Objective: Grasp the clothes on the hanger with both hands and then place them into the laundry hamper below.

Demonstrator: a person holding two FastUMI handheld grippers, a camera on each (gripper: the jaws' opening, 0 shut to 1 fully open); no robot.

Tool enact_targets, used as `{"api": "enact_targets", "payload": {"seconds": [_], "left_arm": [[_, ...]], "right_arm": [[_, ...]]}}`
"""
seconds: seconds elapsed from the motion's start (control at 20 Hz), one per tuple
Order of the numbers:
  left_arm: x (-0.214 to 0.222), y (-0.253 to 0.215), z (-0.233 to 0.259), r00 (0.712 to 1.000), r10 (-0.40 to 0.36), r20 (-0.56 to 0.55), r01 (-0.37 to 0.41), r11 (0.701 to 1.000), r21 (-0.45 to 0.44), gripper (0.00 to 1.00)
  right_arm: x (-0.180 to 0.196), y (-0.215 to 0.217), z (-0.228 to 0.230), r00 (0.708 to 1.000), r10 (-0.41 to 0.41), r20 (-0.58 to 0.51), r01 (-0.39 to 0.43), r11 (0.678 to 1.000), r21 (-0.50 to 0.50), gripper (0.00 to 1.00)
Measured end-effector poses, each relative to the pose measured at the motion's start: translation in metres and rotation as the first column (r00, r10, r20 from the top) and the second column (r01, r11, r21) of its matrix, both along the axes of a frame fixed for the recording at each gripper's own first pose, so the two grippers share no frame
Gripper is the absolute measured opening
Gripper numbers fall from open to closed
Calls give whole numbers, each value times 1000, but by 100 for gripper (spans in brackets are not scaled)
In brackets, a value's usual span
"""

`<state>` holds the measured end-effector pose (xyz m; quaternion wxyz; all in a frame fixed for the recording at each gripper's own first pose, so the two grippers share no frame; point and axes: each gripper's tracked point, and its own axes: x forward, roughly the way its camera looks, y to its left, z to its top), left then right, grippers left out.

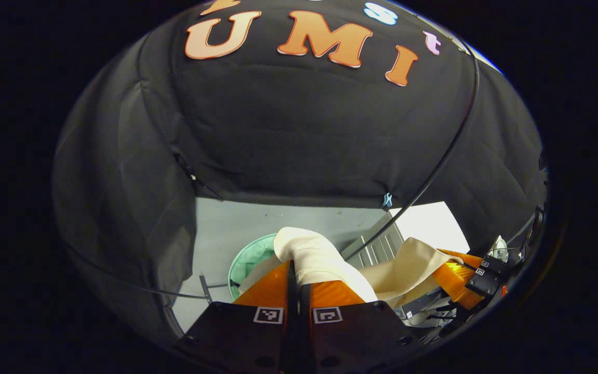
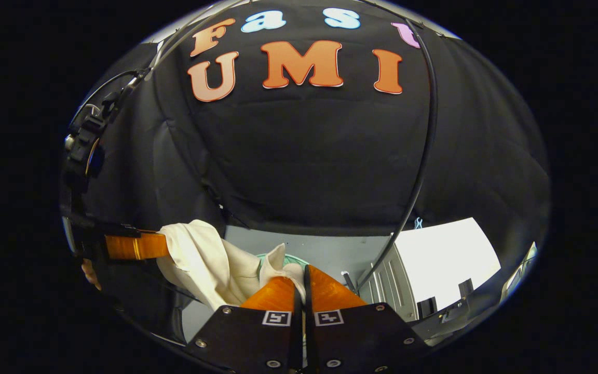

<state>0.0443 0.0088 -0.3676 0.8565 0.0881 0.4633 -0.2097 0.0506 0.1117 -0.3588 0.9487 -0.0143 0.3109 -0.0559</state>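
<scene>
A cream garment (image 1: pixel 315 252) hangs stretched between the two grippers, above a pale green laundry hamper (image 1: pixel 247 259) on the floor. My left gripper (image 1: pixel 297 270) is shut on one bunched end of it. In the left gripper view the right gripper (image 1: pixel 454 278) sits lower right, holding the other end of the cloth (image 1: pixel 408 262). In the right gripper view my right gripper (image 2: pixel 302 276) is shut on a fold of the garment (image 2: pixel 277 259), and the left gripper (image 2: pixel 138 246) at the left clamps the wider part (image 2: pixel 195 257). A sliver of the hamper's rim (image 2: pixel 294 258) peeks from behind the cloth.
Grey floor (image 1: pixel 236 223) lies under the hamper. A white cabinet (image 2: pixel 444 259) with a ribbed grey side stands to the right. A thin black cable (image 2: pixel 423 156) arcs down across the black cloth wall. A hand (image 2: pixel 90 272) shows behind the left gripper.
</scene>
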Motion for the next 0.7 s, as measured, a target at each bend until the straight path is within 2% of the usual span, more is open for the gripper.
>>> {"api": "enact_targets", "payload": {"seconds": [0.25,0.4,0.5,0.55,0.7], "left_arm": [[-19,27,-48,993,-7,-119,24,990,141,10],[-35,39,-65,985,8,-172,23,984,177,14],[-34,41,-60,988,4,-157,24,983,181,35],[-30,42,-57,990,4,-143,23,983,184,44],[-25,47,-53,993,19,-118,5,980,200,86]], "right_arm": [[10,18,-23,997,56,-44,-55,998,9,6],[9,24,-32,994,83,-68,-82,997,14,7],[2,22,-39,994,73,-83,-71,997,28,8],[-1,21,-40,994,67,-87,-64,997,38,14],[-3,21,-38,994,59,-87,-54,997,52,29]]}}
